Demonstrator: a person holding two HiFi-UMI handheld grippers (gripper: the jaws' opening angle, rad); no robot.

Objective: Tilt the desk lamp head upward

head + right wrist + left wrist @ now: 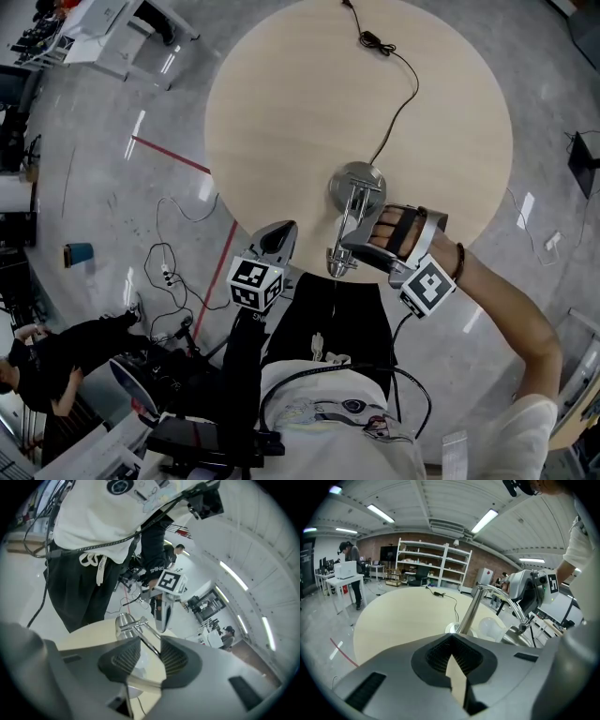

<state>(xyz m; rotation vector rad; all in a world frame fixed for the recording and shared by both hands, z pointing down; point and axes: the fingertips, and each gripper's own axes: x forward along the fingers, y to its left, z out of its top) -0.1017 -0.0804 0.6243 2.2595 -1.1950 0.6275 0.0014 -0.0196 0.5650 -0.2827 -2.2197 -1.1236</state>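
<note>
Round wooden table [281,103] seen from above, desk lamp [356,187] stood near its front edge, lamp arm [140,631] straddled by parted jaws of right gripper [356,246], left gripper [279,236] held at table edge, jaws closed together, nothing gripped.

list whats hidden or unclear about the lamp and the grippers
- Head view: the cord runs off the top edge, so its plug is unseen.
- Head view: the lamp head is small and foreshortened beside the right gripper; its tilt is unreadable there.
- Left gripper view: the left gripper body covers most of the lamp base.
</note>
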